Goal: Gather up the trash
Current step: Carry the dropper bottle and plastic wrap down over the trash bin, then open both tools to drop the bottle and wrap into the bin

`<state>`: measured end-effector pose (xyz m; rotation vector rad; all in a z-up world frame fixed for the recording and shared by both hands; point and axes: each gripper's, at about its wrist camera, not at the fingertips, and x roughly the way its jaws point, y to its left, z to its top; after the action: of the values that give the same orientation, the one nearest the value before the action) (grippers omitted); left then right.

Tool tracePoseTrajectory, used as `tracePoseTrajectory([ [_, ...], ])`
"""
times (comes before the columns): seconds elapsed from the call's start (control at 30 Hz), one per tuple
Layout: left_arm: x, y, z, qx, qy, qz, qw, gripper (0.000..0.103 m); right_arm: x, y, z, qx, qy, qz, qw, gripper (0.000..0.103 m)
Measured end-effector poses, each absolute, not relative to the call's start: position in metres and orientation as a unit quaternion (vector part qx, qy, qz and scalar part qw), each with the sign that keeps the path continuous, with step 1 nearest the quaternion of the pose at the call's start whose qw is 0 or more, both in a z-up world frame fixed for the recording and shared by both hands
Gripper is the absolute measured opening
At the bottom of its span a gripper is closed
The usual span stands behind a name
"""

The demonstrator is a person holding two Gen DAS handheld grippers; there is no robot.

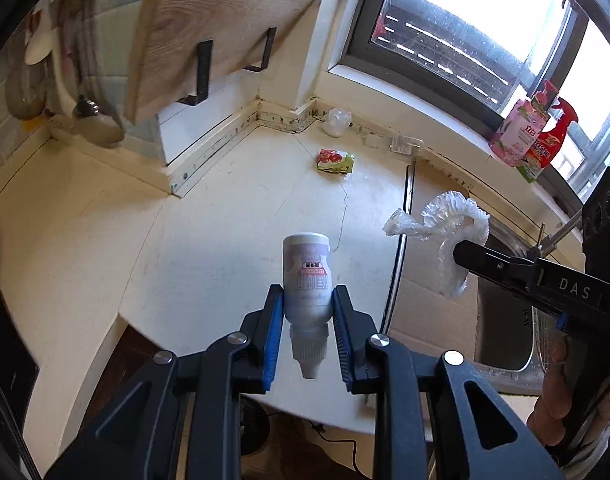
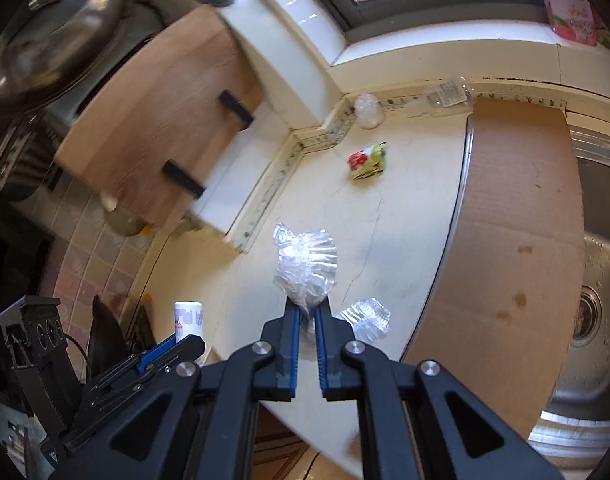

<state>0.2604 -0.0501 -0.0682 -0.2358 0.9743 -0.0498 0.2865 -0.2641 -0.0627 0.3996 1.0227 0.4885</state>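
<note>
My left gripper (image 1: 307, 294) is shut on a small white plastic bottle (image 1: 307, 276), held above the cream counter with its nozzle toward me. My right gripper (image 2: 308, 310) is shut on a crumpled clear plastic wrap (image 2: 305, 266), held above the counter; it also shows in the left wrist view (image 1: 445, 232). The bottle also shows in the right wrist view (image 2: 188, 320). A red and green snack wrapper (image 1: 334, 160) (image 2: 367, 162) lies on the counter further back. A crumpled clear bag (image 1: 336, 121) (image 2: 367, 110) sits in the far corner. A clear plastic container (image 2: 449, 94) lies by the back wall.
A cardboard sheet (image 2: 513, 240) covers part of the steel sink (image 2: 601, 300) on the right. A wooden board (image 1: 225, 20) leans at the back left. Pink and red cleaner bottles (image 1: 533, 132) stand on the window sill. A steel pot lid (image 2: 53, 28) is at far left.
</note>
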Motion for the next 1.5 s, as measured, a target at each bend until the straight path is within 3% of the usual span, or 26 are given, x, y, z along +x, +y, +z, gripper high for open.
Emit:
tracePoseTrajectory([
  [0.3,0.137,0.006,-0.087,-0.147,0.481,-0.01,0.864,0.023,0.155,-0.217,-0.061,0.152,0.486,0.276,0.815,0.007],
  [0.53,0.079,0.032,-0.151,-0.172,0.538,-0.004,0.825,0.023,0.094,-0.174,-0.123,0.09,0.556,0.273,0.78,0.007],
  [0.93,0.048,0.056,-0.354,-0.189,0.654,0.027,0.732,0.023,0.08,-0.13,-0.337,0.023,0.685,0.209,0.698,0.007],
  [1.17,0.063,0.057,-0.473,-0.194,0.683,0.044,0.703,0.023,0.088,-0.124,-0.458,0.017,0.726,0.181,0.664,0.007],
  [1.43,0.083,0.065,-0.57,-0.228,0.692,0.038,0.684,0.023,0.109,-0.121,-0.545,0.003,0.742,0.163,0.65,0.009],
  [1.5,0.087,0.071,-0.584,-0.23,0.693,0.042,0.682,0.028,0.117,-0.12,-0.56,0.009,0.747,0.158,0.646,0.009],
])
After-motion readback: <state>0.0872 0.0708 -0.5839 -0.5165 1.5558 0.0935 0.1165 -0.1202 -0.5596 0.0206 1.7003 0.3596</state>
